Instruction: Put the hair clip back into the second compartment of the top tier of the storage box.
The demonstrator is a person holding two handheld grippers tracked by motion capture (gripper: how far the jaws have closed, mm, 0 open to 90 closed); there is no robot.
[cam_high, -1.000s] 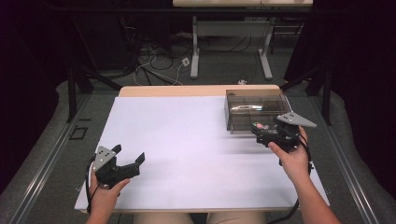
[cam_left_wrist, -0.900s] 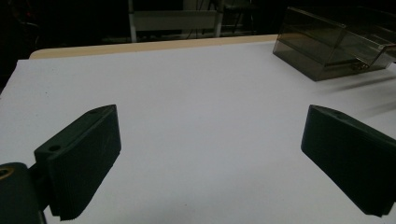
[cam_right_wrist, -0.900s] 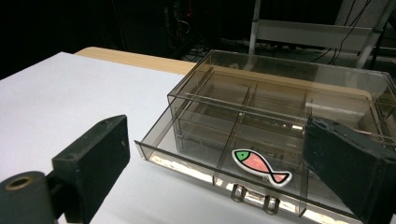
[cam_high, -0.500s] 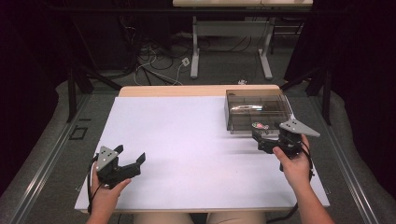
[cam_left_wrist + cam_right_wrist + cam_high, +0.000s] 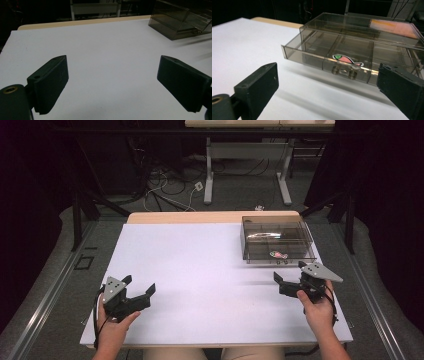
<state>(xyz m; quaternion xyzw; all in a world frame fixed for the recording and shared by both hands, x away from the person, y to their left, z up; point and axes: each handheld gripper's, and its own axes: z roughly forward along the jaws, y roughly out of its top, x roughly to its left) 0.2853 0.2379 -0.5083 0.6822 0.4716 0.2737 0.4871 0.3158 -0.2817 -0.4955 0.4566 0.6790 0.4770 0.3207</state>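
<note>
A smoky see-through plastic box (image 5: 277,237) stands at the back right of the white table (image 5: 200,270). Its drawer (image 5: 329,53) sticks out a little and shows empty compartments. On the drawer front are a fish sticker (image 5: 347,60) and a small clear handle (image 5: 344,71). My right gripper (image 5: 289,271) is open, held just in front of the drawer and apart from it; in its own view the right gripper (image 5: 327,72) has its jaws wide, with the handle beyond them. My left gripper (image 5: 138,285) rests open at the near left, and nothing lies between the left gripper (image 5: 113,62) jaws.
The white sheet covers most of the table, with a wooden strip (image 5: 210,217) bare along the far edge. Beyond the table are cables (image 5: 165,185) on the floor and the legs of another desk (image 5: 207,170). Dark frames stand at both sides.
My right gripper has drawn back from the box front toward the near edge of the table. The left gripper has stayed where it was.
</note>
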